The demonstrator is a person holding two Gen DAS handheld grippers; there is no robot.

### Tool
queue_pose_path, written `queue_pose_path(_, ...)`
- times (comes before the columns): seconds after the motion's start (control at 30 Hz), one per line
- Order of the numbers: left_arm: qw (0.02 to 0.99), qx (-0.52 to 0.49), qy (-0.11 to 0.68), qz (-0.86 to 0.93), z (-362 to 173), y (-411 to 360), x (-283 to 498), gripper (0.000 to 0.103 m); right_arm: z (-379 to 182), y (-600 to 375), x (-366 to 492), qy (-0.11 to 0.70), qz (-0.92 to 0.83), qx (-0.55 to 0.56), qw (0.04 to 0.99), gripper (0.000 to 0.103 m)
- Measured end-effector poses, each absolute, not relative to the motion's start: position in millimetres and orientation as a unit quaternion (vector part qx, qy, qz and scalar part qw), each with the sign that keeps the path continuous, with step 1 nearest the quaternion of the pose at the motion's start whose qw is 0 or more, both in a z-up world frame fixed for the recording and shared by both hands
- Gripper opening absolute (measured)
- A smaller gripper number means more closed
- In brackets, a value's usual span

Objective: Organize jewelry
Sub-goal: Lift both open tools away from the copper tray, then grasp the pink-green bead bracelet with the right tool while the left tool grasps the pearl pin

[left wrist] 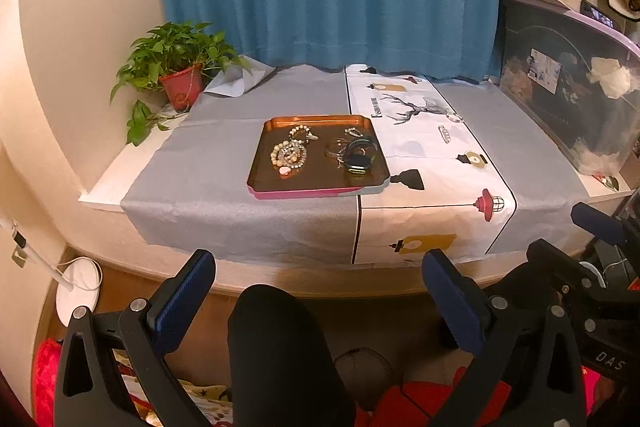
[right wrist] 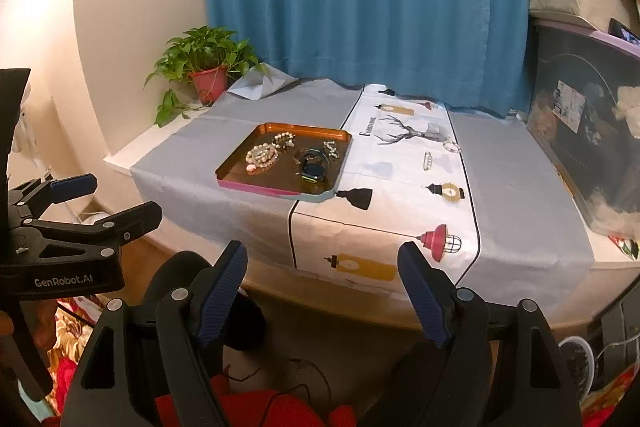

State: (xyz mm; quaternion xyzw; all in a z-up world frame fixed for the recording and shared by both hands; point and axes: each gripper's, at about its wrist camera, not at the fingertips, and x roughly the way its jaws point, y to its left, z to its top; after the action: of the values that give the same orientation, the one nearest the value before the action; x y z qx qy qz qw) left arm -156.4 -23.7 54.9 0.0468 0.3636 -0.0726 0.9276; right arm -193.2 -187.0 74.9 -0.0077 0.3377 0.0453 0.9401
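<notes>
Both grippers held back from the table edge, low in frame, nothing between the pads of either.

Left gripper (left wrist: 318,291): jaws spread wide, empty. Right gripper (right wrist: 322,285): jaws likewise released, empty.

Copper tray (left wrist: 256,169) sits on the grey cloth at frame centre in the left view, its right edge overlapping the white printed runner (left wrist: 436,223). Contents: pearl bracelets (left wrist: 289,151) heaped in the tray's left half; bangles and a dark watch (left wrist: 357,163) in the right half.

Two pieces lie loose on the runner, right of the tray and well apart from it:
- pearl bar clip (right wrist: 428,160), long axis running roughly away from the camera, just below the deer print;
- small beaded ring or bracelet (right wrist: 452,146), further up and right, near the runner's black border.

Key relation: in the right view both loose pieces lie up-frame, about above the right-hand jaw; in the left view they sit well right of its centre line. Judgement: right gripper is the nearer one for either piece. Clip's long axis lies along the approach, so jaws closing across frame would span its narrow width without a wrist roll.

Potted plant (left wrist: 176,75) upper left, clear of the work.
</notes>
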Motion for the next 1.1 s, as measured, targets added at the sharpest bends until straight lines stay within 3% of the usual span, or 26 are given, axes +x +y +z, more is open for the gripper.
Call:
queue_pose_path(0.63,0.911,0.078,0.391,-0.104,44.8,-72.9,-113.8,0.103,57.4,-233.2,-165.9,0.357,0.012,0.011,0.934,0.078)
queue_pose_path(1.1,0.885,0.122,0.409,-0.184,15.0,-230.0,47.8,0.103,33.3,-406.2,-55.2,0.369,-0.101,0.038,0.923,0.079)
